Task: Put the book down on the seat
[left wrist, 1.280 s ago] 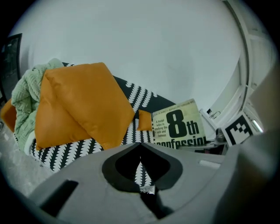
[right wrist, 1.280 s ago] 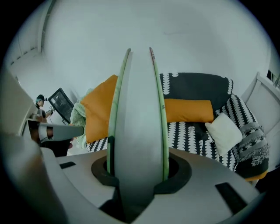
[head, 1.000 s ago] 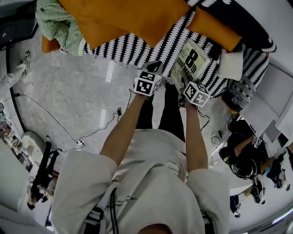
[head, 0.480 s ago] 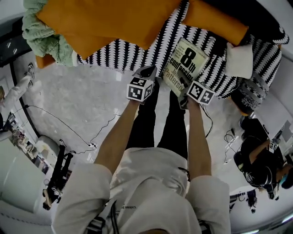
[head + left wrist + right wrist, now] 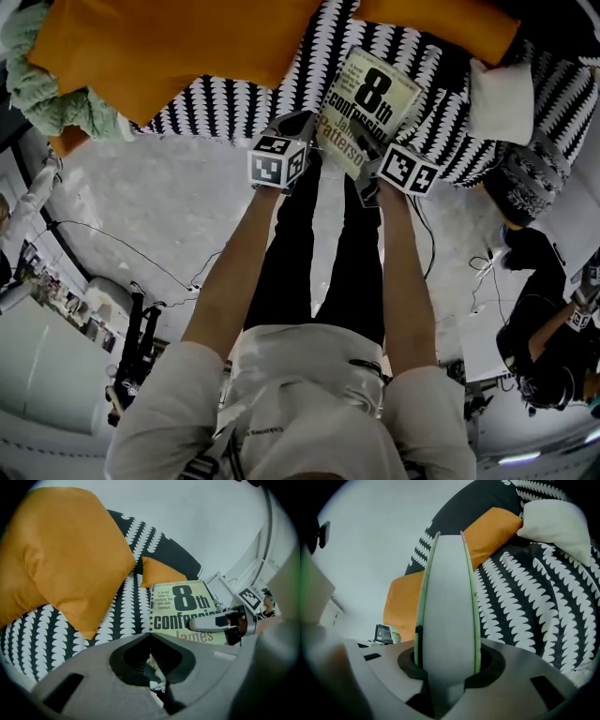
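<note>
Book point(image 5: 370, 98) clamped in right tongs point(image 5: 364, 146) over black-and-white patterned seat point(image 5: 234, 114).

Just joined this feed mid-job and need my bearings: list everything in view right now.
seat: one, black-and-white patterned, top of head view
book: one, pale yellow-green, black print, clamped in the right gripper over the seat
cushions: two, orange, on the seat, one far left, one top right
pillow: one, white, on the seat right of the book
blanket: one, green knit, seat's left end
other person: one, dark clothes, lower right
left gripper: one, grey, beside the book's left edge, jaws unclear
right gripper: one, grey, shut on the book
</note>
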`<state>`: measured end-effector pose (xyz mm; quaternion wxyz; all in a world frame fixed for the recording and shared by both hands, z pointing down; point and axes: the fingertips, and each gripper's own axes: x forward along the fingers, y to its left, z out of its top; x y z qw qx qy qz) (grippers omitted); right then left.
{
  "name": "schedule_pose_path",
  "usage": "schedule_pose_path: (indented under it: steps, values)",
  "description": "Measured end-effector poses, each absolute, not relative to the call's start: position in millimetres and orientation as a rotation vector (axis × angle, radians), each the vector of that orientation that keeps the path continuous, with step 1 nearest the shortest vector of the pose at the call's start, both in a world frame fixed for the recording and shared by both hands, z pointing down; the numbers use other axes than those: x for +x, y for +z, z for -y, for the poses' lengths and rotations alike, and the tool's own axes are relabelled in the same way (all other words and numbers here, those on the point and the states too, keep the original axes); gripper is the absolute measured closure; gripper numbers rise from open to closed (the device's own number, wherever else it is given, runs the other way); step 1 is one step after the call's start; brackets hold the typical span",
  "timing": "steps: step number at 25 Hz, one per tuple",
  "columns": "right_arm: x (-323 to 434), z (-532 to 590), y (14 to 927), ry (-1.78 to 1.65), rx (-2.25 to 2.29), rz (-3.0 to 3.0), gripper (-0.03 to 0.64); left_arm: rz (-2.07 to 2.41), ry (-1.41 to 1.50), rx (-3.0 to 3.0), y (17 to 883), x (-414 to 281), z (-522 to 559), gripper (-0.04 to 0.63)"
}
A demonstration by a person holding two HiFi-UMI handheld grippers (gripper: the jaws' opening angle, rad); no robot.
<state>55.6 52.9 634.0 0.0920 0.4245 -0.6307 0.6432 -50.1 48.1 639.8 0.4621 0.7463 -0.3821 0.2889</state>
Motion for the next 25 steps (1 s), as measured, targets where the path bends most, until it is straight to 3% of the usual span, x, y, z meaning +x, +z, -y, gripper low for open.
schedule_pose_path:
  steps: [15,25]
  values:
    - [29.4,-28.8,684.0,2.101,1.185,2.033,0.462,1.029,0.752,1.797,696.4,-77.4,-41.2,0.588]
    - [29.9,-31.6,701.9,2.158,1.161,2.038,0.460,1.031,0.767,1.744,713.6,-59.0,-39.3,0.588]
